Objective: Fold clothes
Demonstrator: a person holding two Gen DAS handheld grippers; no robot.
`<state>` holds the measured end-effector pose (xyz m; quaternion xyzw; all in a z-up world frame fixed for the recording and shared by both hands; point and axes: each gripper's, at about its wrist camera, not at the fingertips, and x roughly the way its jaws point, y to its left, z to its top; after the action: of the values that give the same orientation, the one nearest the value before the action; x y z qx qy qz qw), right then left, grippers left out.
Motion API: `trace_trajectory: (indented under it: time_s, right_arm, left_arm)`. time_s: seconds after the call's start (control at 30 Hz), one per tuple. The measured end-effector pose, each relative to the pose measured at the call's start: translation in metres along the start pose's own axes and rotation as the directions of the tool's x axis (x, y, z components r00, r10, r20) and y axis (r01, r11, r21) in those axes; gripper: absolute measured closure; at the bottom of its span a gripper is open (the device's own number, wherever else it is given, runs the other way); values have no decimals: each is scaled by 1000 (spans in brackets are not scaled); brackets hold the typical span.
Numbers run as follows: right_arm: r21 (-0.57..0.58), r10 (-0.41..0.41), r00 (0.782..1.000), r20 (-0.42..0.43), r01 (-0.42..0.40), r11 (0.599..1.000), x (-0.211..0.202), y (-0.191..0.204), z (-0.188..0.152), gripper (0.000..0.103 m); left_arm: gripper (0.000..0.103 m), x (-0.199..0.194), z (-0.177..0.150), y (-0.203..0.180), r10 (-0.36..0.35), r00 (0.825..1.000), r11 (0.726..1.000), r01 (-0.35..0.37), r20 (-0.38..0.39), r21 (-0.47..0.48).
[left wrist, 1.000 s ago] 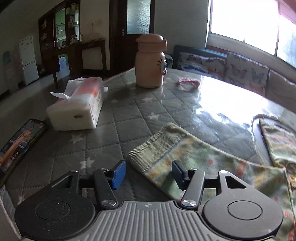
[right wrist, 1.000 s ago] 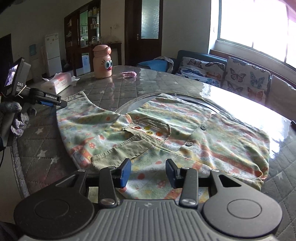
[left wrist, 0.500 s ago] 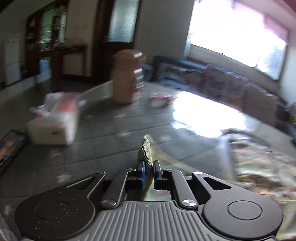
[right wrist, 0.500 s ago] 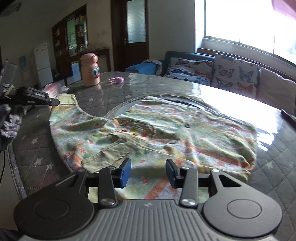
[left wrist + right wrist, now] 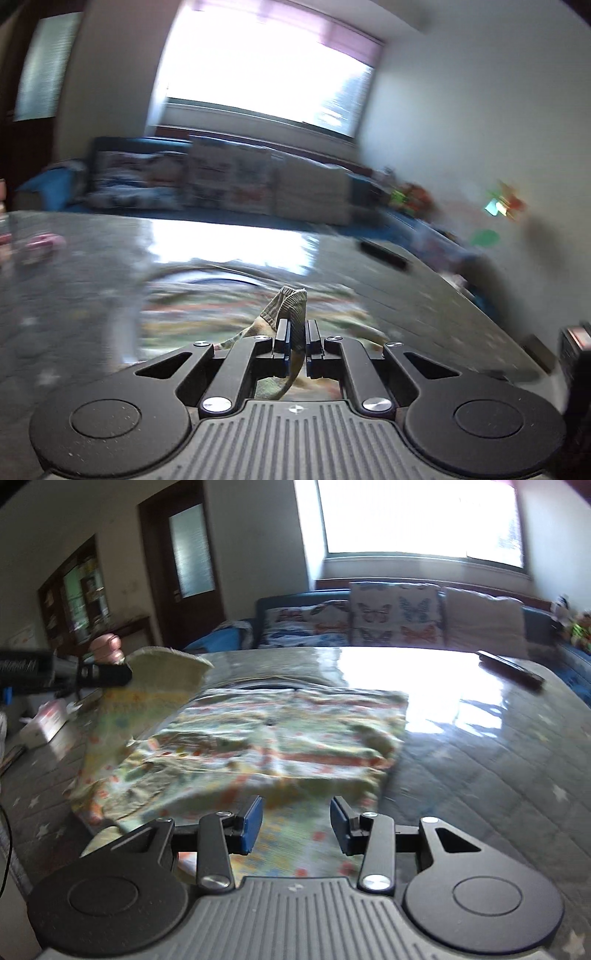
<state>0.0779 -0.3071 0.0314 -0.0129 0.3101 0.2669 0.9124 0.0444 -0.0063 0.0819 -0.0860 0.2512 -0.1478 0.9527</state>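
A patterned green children's garment lies spread on the quilted grey table. My left gripper is shut on its ribbed sleeve cuff and holds it lifted above the table. In the right wrist view the left gripper shows at the far left with the raised sleeve hanging from it. My right gripper is open and empty, just above the garment's near hem. The left wrist view is blurred by motion.
A dark flat remote-like object lies at the table's far right. A tissue pack sits at the far left edge. A small pink item lies on the table's left. A sofa with butterfly cushions stands behind the table.
My left gripper closed on the sleeve cuff, lifted it and swung it right over the garment. My right gripper moved closer to the near hem and stayed open.
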Motion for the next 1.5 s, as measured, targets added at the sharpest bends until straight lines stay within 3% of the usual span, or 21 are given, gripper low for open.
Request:
trace_trajectory:
  time_s: [0.27, 0.33, 0.43, 0.5, 0.63, 0.8, 0.9, 0.93, 1.1, 1.17, 1.4, 1.5]
  right_arm:
    - [97, -28, 1000, 10, 27, 995, -8, -25, -7, 62]
    - [118, -10, 1000, 5, 10, 993, -6, -27, -6, 62]
    - [143, 31, 999, -8, -29, 989, 2, -26, -4, 62]
    - [146, 48, 999, -19, -45, 988, 9, -24, -3, 62]
    - [140, 74, 996, -54, -66, 988, 30, -12, 0, 64]
    - [112, 74, 993, -89, -64, 992, 46, 1, 0, 70]
    - [90, 70, 993, -95, -62, 994, 49, 7, 1, 87]
    - [85, 68, 993, -96, -60, 995, 49, 9, 2, 93]
    - [55, 45, 997, -61, -42, 998, 38, 16, 11, 96]
    - [35, 25, 999, -30, -24, 999, 27, 18, 19, 96]
    - [20, -35, 994, -99, 38, 999, 43, 15, 7, 91]
    - [3, -52, 997, -53, 52, 999, 35, 14, 12, 88]
  left_arm:
    - [90, 35, -32, -39, -93, 984, 985, 114, -154, 130]
    - [70, 31, -36, -37, -91, 983, 982, 115, -162, 147]
    - [60, 22, -37, -28, -85, 986, 982, 107, -145, 154]
    - [58, 17, -38, -17, -55, 989, 986, 76, -135, 151]
    - [56, 8, -39, 19, 68, 990, 992, -54, -127, 116]
    - [55, -5, -49, 71, 222, 964, 975, -218, -148, 44]
    - [55, -13, -56, 95, 278, 946, 960, -279, -166, 12]
    - [55, -15, -58, 100, 283, 944, 958, -287, -171, 4]
    - [56, -11, -63, 103, 283, 941, 958, -285, -184, 14]
    - [56, -8, -65, 101, 286, 940, 958, -286, -187, 30]
    - [56, -5, -62, 102, 317, 930, 949, -312, -186, 54]
    - [57, -7, -52, 96, 332, 930, 943, -323, -157, 82]
